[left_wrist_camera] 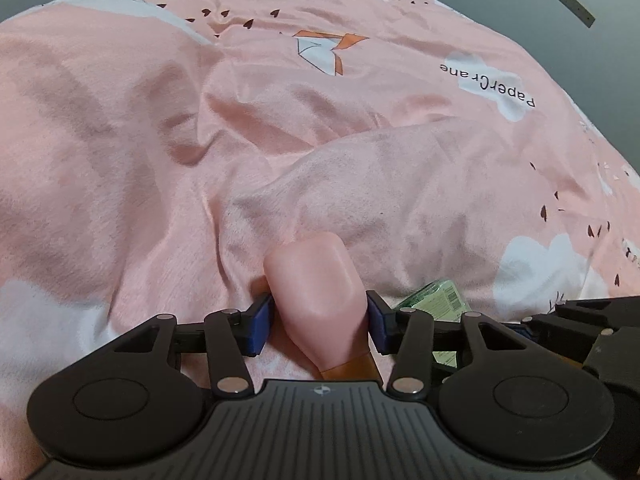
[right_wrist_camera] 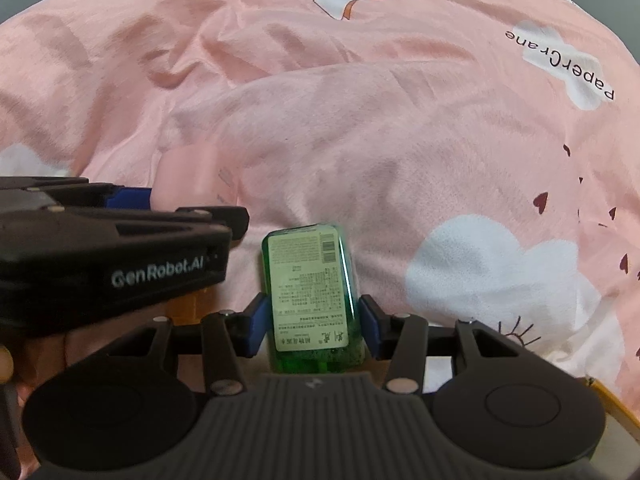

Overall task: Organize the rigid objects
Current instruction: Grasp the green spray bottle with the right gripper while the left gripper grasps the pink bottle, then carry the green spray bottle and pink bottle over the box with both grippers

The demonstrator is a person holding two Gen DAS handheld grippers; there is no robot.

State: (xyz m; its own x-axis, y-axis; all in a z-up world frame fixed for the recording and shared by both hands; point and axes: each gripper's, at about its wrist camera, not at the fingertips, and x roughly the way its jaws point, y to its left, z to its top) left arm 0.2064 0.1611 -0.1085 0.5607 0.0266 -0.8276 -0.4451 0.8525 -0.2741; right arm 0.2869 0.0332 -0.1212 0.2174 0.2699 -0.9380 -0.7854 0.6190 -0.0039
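Over bedspread point(left_wrist_camera: 120, 140): L gripper point(left_wrist_camera: 318, 320) w/ pink bottle point(left_wrist_camera: 320, 288)

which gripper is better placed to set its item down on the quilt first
Roughly even, slightly the right: each is shut on an item, the left gripper on the pink bottle, the right gripper on the green bottle, with open quilt ahead.

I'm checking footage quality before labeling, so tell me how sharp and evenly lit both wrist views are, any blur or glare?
Left wrist view: dim, even light, heavy fisheye bending, pink bottle in the left tongs fairly sharp. Right wrist view: the green bottle in the right tongs carries a thin glare streak along one edge, its label print too small to read; the quilt looks soft.
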